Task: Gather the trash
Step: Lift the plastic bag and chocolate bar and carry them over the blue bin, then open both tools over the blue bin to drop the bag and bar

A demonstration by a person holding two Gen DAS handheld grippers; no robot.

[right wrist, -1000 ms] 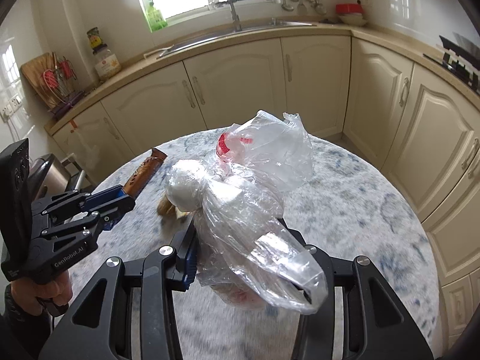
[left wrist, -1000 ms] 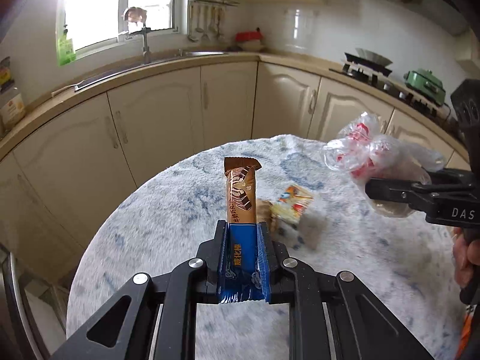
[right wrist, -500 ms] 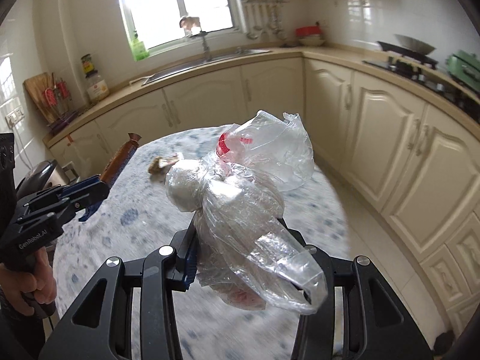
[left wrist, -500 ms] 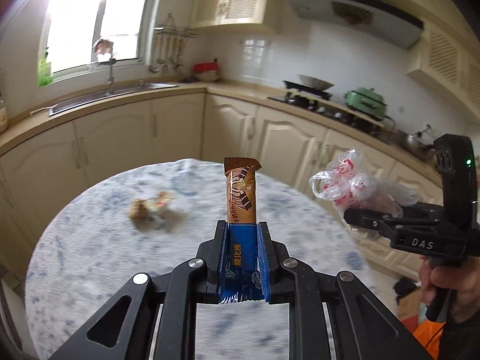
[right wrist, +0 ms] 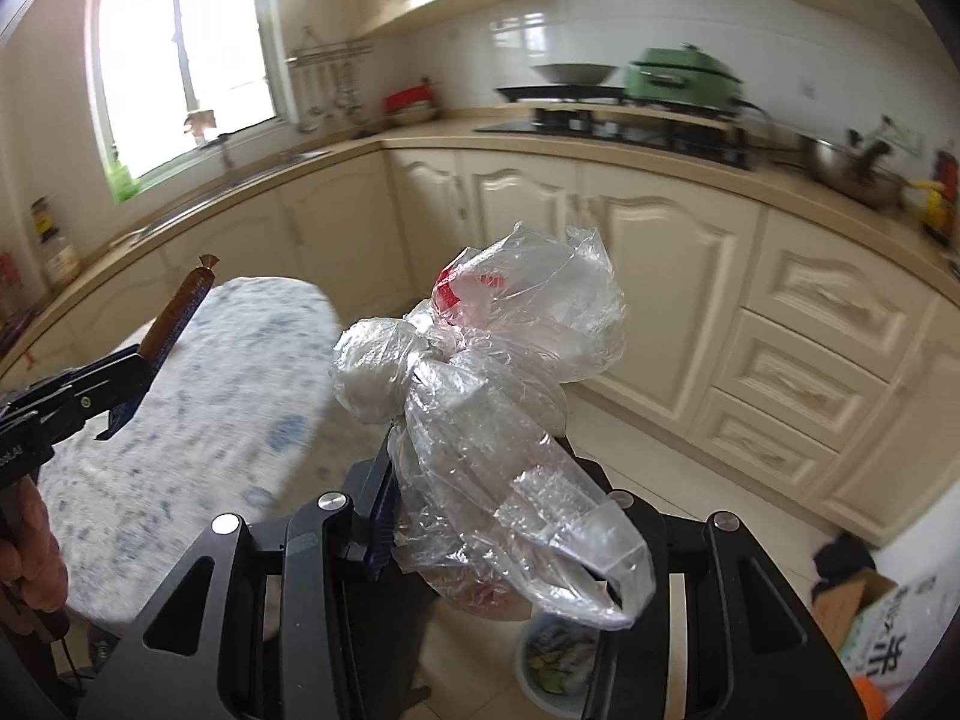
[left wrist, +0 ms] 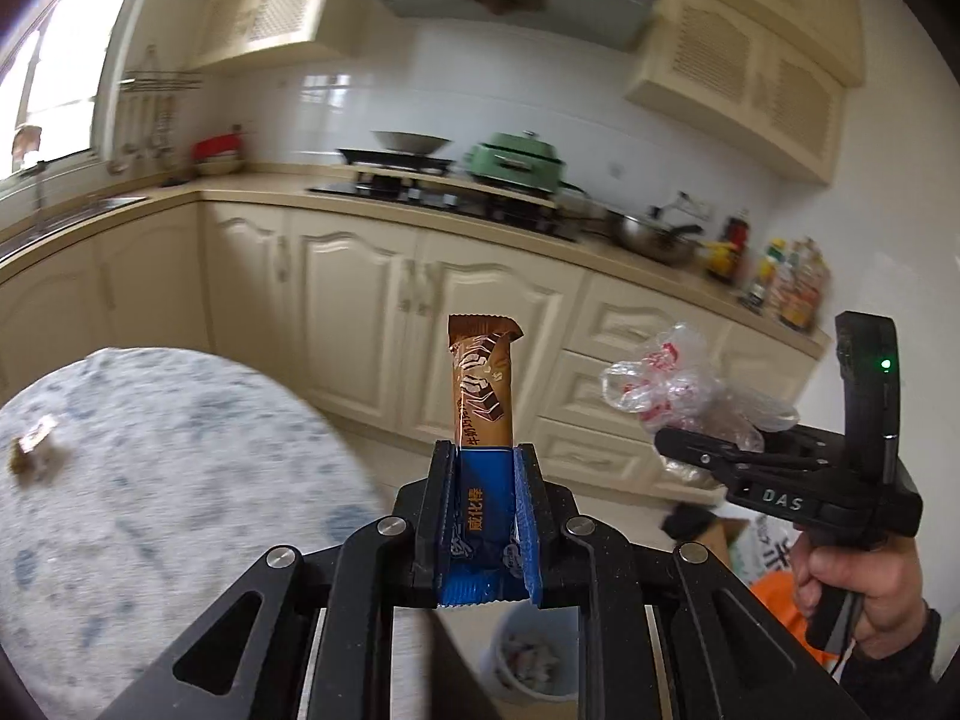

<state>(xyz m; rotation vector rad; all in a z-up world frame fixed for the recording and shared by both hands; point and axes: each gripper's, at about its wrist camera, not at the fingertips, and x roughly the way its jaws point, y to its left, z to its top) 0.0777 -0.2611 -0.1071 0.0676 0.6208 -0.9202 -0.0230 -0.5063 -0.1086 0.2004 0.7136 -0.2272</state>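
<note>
My left gripper (left wrist: 483,462) is shut on a brown and blue snack-bar wrapper (left wrist: 483,396) that stands upright between its jaws, held in the air beyond the table edge. My right gripper (right wrist: 480,480) is shut on a knotted clear plastic bag (right wrist: 492,372) with red and white trash inside. The right gripper and bag also show in the left wrist view (left wrist: 684,384) to the right. A white trash bin (left wrist: 534,654) with trash in it stands on the floor below both grippers; it also shows in the right wrist view (right wrist: 555,660). A small wrapper scrap (left wrist: 33,450) lies on the table.
The round marbled table (left wrist: 150,480) is to the left. Cream kitchen cabinets (left wrist: 360,312) and a counter with a stove, green pot and wok run behind. A cardboard box and bags (right wrist: 870,618) sit on the floor at the right.
Both grippers have swung right, away from the table and out over the floor, still holding their trash. The trash bin has come into view below them.
</note>
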